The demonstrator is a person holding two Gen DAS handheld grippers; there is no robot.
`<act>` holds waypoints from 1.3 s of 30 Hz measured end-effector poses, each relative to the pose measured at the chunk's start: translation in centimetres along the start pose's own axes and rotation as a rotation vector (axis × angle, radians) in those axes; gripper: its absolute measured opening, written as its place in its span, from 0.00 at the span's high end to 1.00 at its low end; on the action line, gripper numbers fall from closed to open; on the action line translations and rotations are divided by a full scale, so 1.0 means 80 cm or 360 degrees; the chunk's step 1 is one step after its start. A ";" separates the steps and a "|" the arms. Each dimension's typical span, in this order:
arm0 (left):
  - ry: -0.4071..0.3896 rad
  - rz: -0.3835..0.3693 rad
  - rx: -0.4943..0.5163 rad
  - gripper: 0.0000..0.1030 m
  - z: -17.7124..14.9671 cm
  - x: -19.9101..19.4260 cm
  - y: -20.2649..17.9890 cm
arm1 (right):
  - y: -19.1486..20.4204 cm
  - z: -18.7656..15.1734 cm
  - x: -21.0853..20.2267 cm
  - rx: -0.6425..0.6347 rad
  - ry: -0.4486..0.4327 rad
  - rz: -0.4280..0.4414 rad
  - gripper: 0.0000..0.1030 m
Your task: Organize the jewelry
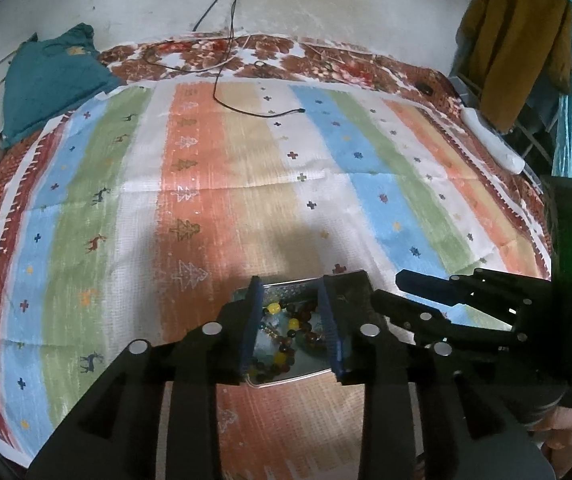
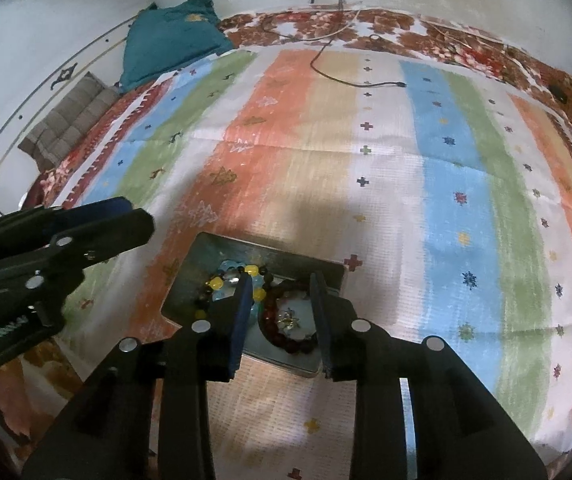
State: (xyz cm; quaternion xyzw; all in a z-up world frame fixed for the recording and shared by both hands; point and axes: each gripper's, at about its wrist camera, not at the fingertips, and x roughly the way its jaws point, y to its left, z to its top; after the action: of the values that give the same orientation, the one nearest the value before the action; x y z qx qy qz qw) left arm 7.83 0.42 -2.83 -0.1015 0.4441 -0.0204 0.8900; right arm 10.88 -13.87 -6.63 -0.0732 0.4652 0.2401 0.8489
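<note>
A shallow metal tray (image 2: 269,254) lies on the striped cloth and holds the jewelry. In it are a bracelet of yellow and dark beads (image 2: 251,270), a dark red bead bracelet (image 2: 281,338) and a small gold flower piece (image 2: 288,318). My right gripper (image 2: 278,278) hangs open above the tray, the red bracelet showing through the gap. The left wrist view has the tray (image 1: 281,285) and its beads (image 1: 286,332) between the fingers of my open left gripper (image 1: 290,284), which grips nothing. Each gripper appears beside the other: the right gripper (image 1: 386,288), the left gripper (image 2: 139,214).
The striped cloth (image 1: 245,184) covers a floral bedspread (image 1: 326,60). A black cable (image 1: 221,96) trails from the wall onto the cloth. A teal pillow (image 1: 49,76) sits far left, a mustard garment (image 1: 518,40) hangs far right, and a grey folded blanket (image 2: 69,124) lies at the left.
</note>
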 end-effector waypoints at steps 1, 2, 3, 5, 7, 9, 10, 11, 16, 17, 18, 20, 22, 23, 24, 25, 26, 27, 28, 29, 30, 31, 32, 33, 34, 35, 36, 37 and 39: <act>0.0000 -0.0005 -0.0004 0.71 0.000 -0.001 0.000 | -0.001 0.000 -0.002 0.0005 -0.0004 -0.0006 0.70; 0.0004 -0.0016 -0.0011 0.70 0.000 -0.002 0.001 | -0.002 0.001 -0.004 0.0010 -0.0009 -0.0012 0.70; 0.0007 -0.0024 -0.0012 0.70 0.001 -0.003 0.002 | -0.003 0.002 -0.006 0.0009 -0.0015 -0.0016 0.70; 0.0003 -0.0033 -0.0015 0.65 -0.001 -0.006 0.003 | -0.005 0.003 -0.015 0.0007 -0.0045 -0.0023 0.60; -0.0004 -0.0048 -0.0016 0.56 -0.005 -0.013 0.005 | -0.008 0.003 -0.029 0.0031 -0.0081 0.0016 0.55; -0.0015 -0.0072 -0.0006 0.53 -0.009 -0.021 0.005 | -0.009 0.003 -0.038 0.0024 -0.0103 0.0016 0.53; -0.0021 -0.0083 0.0001 0.49 -0.013 -0.026 0.005 | -0.008 0.002 -0.044 -0.0006 -0.0119 -0.0016 0.50; -0.0026 -0.0088 0.0005 0.48 -0.015 -0.028 0.005 | -0.005 0.001 -0.046 -0.0035 -0.0123 -0.0039 0.49; -0.0043 -0.0152 0.0028 0.39 -0.027 -0.040 0.004 | -0.006 -0.006 -0.058 -0.0052 -0.0127 0.0001 0.48; -0.0046 -0.0155 0.0035 0.37 -0.030 -0.042 0.003 | -0.006 -0.007 -0.061 -0.0058 -0.0128 0.0007 0.44; -0.0049 -0.0153 0.0041 0.36 -0.032 -0.044 0.003 | -0.004 -0.010 -0.065 -0.0070 -0.0132 0.0013 0.42; -0.0069 -0.0117 0.0072 0.33 -0.037 -0.048 0.001 | -0.003 -0.015 -0.071 -0.0085 -0.0143 0.0000 0.36; -0.0070 -0.0107 0.0080 0.26 -0.042 -0.052 0.000 | -0.004 -0.024 -0.078 -0.0087 -0.0156 -0.0011 0.33; -0.0065 -0.0113 0.0078 0.26 -0.045 -0.053 0.001 | -0.005 -0.027 -0.080 -0.0083 -0.0158 -0.0013 0.31; -0.0058 -0.0118 0.0073 0.24 -0.048 -0.054 0.002 | -0.006 -0.031 -0.082 -0.0077 -0.0159 -0.0012 0.31; -0.0056 -0.0124 0.0072 0.20 -0.050 -0.056 0.002 | -0.009 -0.036 -0.084 -0.0071 -0.0161 -0.0015 0.30; -0.0056 -0.0127 0.0076 0.19 -0.052 -0.058 0.002 | -0.010 -0.040 -0.085 -0.0070 -0.0161 -0.0018 0.28; -0.0060 -0.0122 0.0089 0.16 -0.055 -0.061 0.001 | -0.011 -0.043 -0.086 -0.0071 -0.0162 -0.0019 0.26; -0.0065 -0.0107 0.0100 0.13 -0.058 -0.063 -0.001 | -0.011 -0.046 -0.087 -0.0072 -0.0164 -0.0017 0.23; -0.0070 -0.0089 0.0107 0.11 -0.061 -0.064 -0.002 | -0.011 -0.048 -0.089 -0.0071 -0.0170 -0.0011 0.23; -0.0073 -0.0072 0.0118 0.09 -0.064 -0.066 -0.004 | -0.010 -0.051 -0.092 -0.0072 -0.0179 -0.0004 0.22; -0.0076 -0.0063 0.0130 0.06 -0.066 -0.067 -0.006 | -0.009 -0.052 -0.095 -0.0074 -0.0193 0.0005 0.18; -0.0079 -0.0059 0.0136 0.05 -0.068 -0.068 -0.006 | -0.008 -0.055 -0.099 -0.0077 -0.0210 0.0015 0.15; -0.0090 -0.0055 0.0141 0.06 -0.070 -0.070 -0.007 | -0.007 -0.057 -0.101 -0.0084 -0.0224 0.0025 0.14; -0.0098 -0.0050 0.0139 0.06 -0.071 -0.072 -0.007 | -0.006 -0.059 -0.102 -0.0090 -0.0232 0.0030 0.13; -0.0106 -0.0039 0.0132 0.05 -0.072 -0.073 -0.005 | -0.005 -0.061 -0.103 -0.0095 -0.0240 0.0024 0.11; -0.0116 -0.0023 0.0124 0.05 -0.072 -0.074 -0.003 | -0.005 -0.063 -0.104 -0.0100 -0.0248 0.0015 0.10; -0.0119 -0.0018 0.0118 0.05 -0.072 -0.075 -0.002 | -0.004 -0.064 -0.105 -0.0105 -0.0259 0.0010 0.09; -0.0118 -0.0014 0.0110 0.05 -0.072 -0.074 0.000 | -0.004 -0.065 -0.108 -0.0101 -0.0273 0.0022 0.09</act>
State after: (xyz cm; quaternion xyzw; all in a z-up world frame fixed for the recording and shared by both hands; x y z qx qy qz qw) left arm -0.34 0.20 -1.53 -0.0734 0.4095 -0.0359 0.9087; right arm 3.17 -18.90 -2.43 -0.0760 0.3835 0.2660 0.8811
